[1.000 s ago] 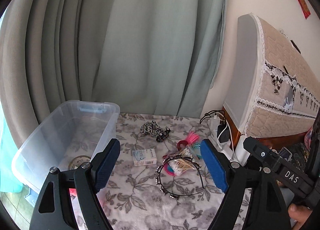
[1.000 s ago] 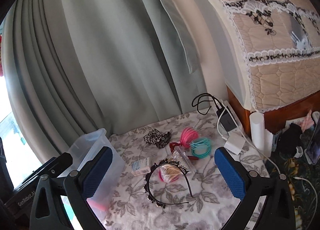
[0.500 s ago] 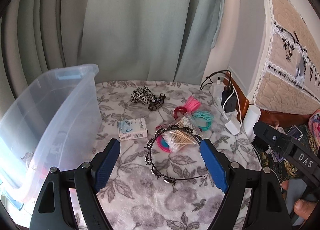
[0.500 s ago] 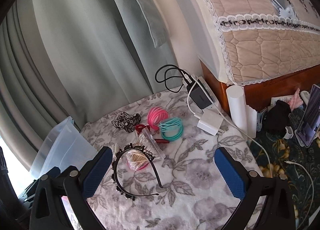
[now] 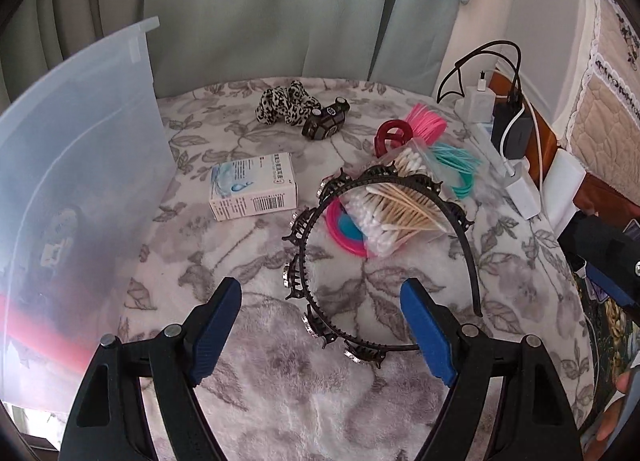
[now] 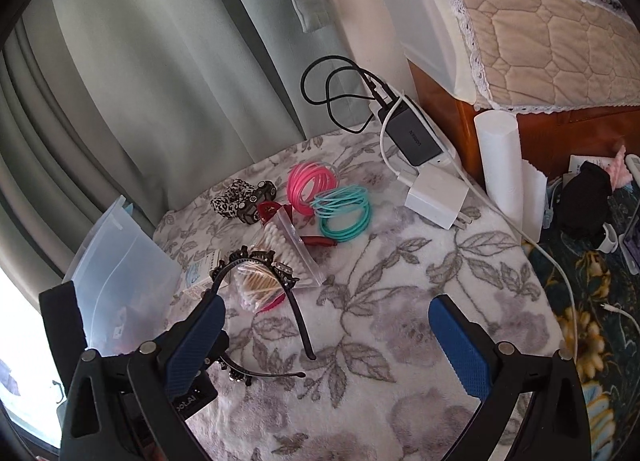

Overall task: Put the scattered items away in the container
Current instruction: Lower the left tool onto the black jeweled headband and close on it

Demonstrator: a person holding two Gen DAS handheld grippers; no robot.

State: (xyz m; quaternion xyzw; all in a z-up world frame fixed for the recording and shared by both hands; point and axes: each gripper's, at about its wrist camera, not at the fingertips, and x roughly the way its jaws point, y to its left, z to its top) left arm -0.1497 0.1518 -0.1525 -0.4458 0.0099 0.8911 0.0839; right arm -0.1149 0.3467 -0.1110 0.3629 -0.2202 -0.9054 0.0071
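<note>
R gripper [image 6: 326, 335] wide open, nothing btwn fingers, over floral cloth [image 6: 400, 301]. Black headband [image 6: 296, 317] by its L finger, lying over bag of cotton swabs [image 6: 280, 249]. Pink rings [image 6: 310, 187] touch teal rings [image 6: 344, 213]. Clear bin [image 6: 120, 273] at L; white charger [image 6: 436, 199] near back.

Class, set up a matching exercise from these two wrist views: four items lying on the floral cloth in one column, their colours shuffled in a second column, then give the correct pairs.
Things:
1. headband
2. scrunchie
3. small box
4. claw clip

Colours:
A. white and blue
B. dark red
C. black
D. leopard print, black and white

Pairs: 1-C, 2-D, 3-A, 4-B
</note>
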